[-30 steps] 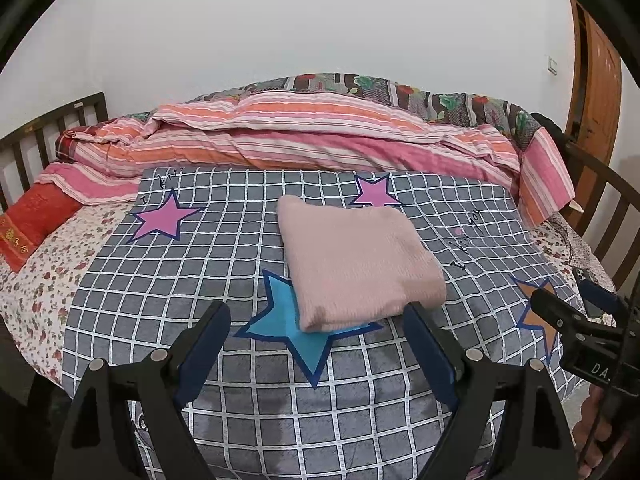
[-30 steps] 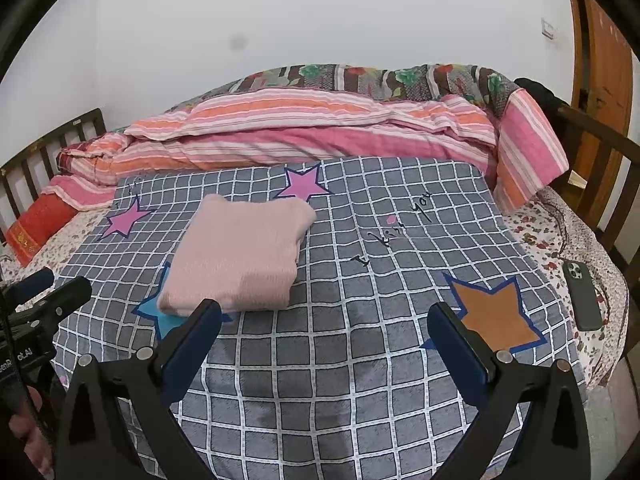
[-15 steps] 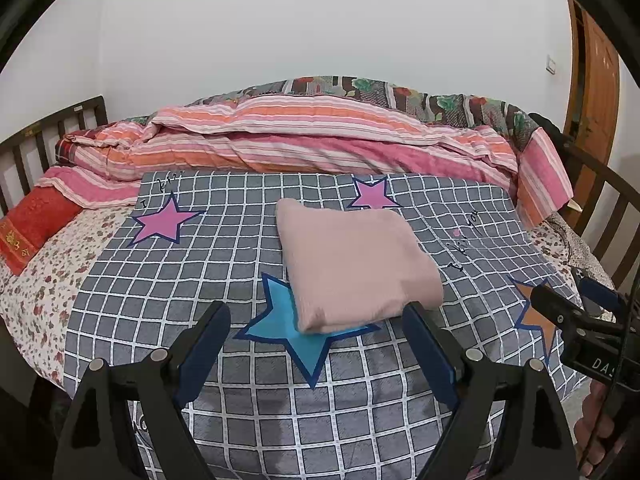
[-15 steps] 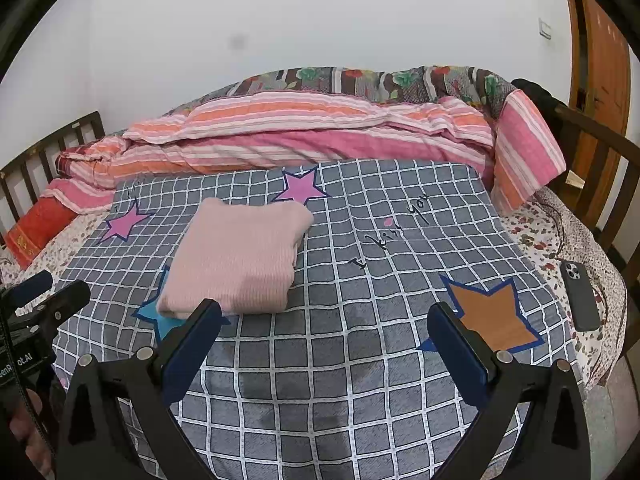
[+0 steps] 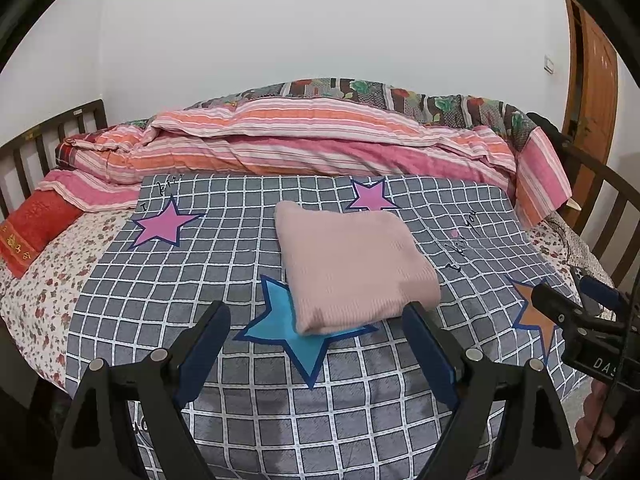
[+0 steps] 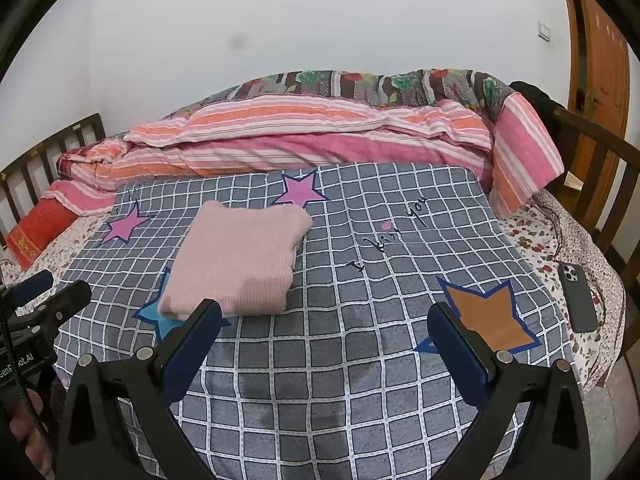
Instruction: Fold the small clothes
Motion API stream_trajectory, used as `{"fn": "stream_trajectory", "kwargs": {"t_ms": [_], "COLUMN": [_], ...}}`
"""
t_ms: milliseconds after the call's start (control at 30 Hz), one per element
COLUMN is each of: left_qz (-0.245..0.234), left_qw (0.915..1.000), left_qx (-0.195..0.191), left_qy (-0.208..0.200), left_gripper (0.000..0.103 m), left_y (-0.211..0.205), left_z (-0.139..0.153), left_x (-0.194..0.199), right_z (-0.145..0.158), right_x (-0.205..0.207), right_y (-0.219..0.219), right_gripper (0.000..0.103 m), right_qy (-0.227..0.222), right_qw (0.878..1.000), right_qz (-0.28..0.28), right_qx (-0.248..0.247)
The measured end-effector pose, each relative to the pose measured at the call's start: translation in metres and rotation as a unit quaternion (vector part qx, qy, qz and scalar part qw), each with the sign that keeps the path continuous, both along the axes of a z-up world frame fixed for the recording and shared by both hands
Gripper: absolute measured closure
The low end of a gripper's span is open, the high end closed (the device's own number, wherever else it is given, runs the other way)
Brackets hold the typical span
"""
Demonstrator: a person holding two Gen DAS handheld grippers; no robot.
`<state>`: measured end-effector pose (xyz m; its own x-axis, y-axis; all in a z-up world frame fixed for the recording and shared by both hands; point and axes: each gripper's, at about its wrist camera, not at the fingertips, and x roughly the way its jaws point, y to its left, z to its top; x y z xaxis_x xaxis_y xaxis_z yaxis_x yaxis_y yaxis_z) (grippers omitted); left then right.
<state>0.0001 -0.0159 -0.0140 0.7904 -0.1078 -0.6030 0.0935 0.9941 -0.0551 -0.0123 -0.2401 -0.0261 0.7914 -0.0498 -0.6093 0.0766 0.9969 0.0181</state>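
**Knitwear folded, both jaws wide**

Ribbed pink knit, folded into a thick soft rectangle with rounded corners: that is the pink garment (image 5: 352, 268) (image 6: 240, 260) lying on the grey checked blanket (image 5: 240, 392) (image 6: 360, 380). Its near corner overlaps a blue star patch (image 5: 292, 328), and a pink star patch (image 5: 370, 198) peeks out just beyond its far edge.

My left gripper (image 5: 316, 348) hangs above the blanket with its jaws spread wide and nothing between them; the garment's near edge sits just ahead of the tips. My right gripper (image 6: 324, 346) is equally wide apart and bare, over plain checked cloth, with the garment off to its left and an orange star patch (image 6: 486, 316) by its right finger.

The blanket is flat woven cloth with white grid lines (some cursive lettering runs across it too). Behind it a puffy striped quilt (image 5: 320, 148) (image 6: 304, 136) is bunched along the wall. A dark phone (image 6: 578, 296) rests on the floral sheet (image 6: 536, 240) at the right edge, and a red cushion (image 5: 32, 228) lies at the left by the wooden slatted bed frame (image 5: 48, 136).
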Motion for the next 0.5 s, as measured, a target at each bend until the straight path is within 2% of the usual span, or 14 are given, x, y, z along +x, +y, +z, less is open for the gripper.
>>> {"fn": "stream_trajectory", "kwargs": {"t_ms": [500], "left_qz": [0.004], "left_qw": [1.0000], "left_qx": [0.000], "left_qy": [0.001], "left_gripper": [0.016], "left_y": [0.0018], "left_z": [0.0013], "left_x": [-0.0019], "right_z": [0.0028], "right_x": [-0.0018], "right_y": [-0.0033], "right_gripper": [0.002], "right_qy": [0.000], "right_qw": [1.000], "right_qz": [0.002], "right_qx": [0.001]}}
